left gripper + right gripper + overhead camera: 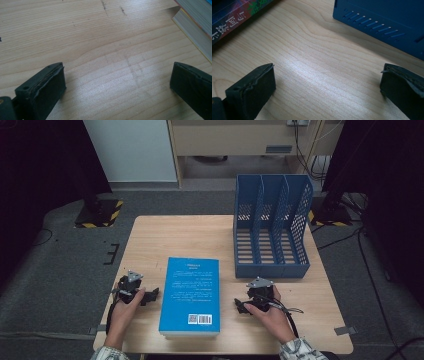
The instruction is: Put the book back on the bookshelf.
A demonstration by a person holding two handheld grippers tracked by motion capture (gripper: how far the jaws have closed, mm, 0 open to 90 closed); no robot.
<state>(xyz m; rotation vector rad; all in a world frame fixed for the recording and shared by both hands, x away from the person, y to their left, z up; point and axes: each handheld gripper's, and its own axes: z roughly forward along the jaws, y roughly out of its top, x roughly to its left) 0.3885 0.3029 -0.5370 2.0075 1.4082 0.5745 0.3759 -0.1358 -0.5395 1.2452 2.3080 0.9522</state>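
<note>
- High view: blue book (190, 296) is laid flat on wooden table (170, 232), blue file rack (271, 227) beyond.
- Left gripper (150, 296), right gripper (240, 306): jaws are spread wide, nothing held, flanking the book.

Cropped and unreadable bits

High view: print on book (190, 296) cover too small to read; person's sleeves cut by bottom edge. Left gripper view: book (197, 23) cut by top and right edges, just page edges and a sliver of cover; right-hand jaw clipped by frame. Right gripper view: book (235, 15) spine cut off top-left, lettering partial; rack (384, 17) cropped to a base corner, compartments hidden.
</note>
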